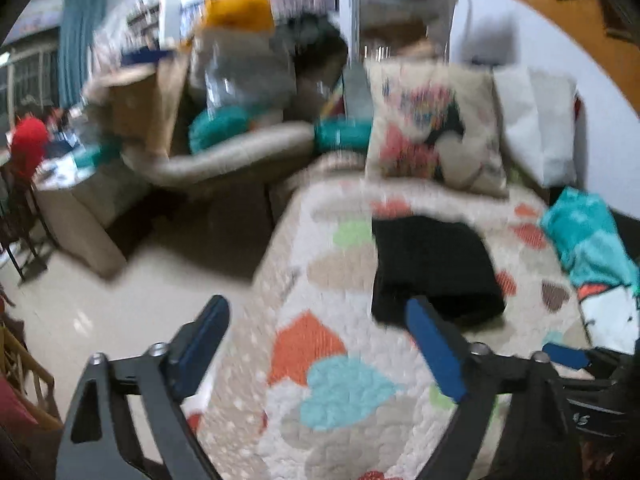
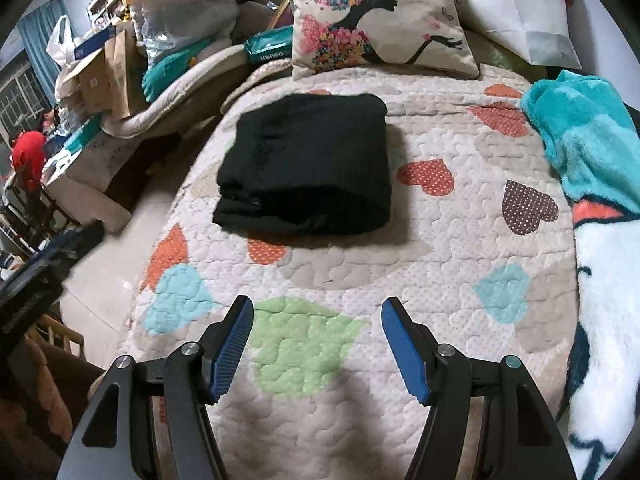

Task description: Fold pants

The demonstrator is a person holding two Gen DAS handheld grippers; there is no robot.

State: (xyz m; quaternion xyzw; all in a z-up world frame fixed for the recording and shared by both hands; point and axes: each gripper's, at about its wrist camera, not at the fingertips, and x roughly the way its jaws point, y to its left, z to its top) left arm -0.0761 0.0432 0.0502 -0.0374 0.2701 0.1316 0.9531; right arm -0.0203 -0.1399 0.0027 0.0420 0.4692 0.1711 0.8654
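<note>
Left hand-held gripper (image 1: 318, 306): jaws spread wide, nothing between them, hovering over the quilt's left side near the bed edge. Left wrist view motion-blurred, so fine detail unreliable there.

Pants (image 2: 306, 166): black, lying on the quilt (image 2: 440, 248) toward the pillow end, left of centre, well apart from both grippers. Already a compact, roughly square stack; layered edges visible on the near-left side, rounded fold along the far edge. Judging by that, fold looks essentially done.

Remaining step, probably: tidy and let go. If any touch-up, press flat from above with spread jaws rather than pinching one layer, since a pinch on the top ply would likely drag the stack open. Near-left corner shows the loosest layers; square that one first. Keep clear of the bed edge on the left so the stack cannot slide off.

Materials: pants matte, soft knit-looking, thick, slightly slumped. Quilt stitched in puffy cells, dotted heart patches in orange, green, teal, brown; grippy enough that the stack should stay put. Pillow (image 2: 380, 20) printed with a silhouette and flowers, upright behind. Teal plush blanket (image 2: 580, 132) at the right edge, fluffy, apart from the pants.

Right hand-held gripper (image 2: 317, 310): jaws spread, empty, ribbed blue pads (image 2: 404, 348), above a green patch short of the pants.
</note>
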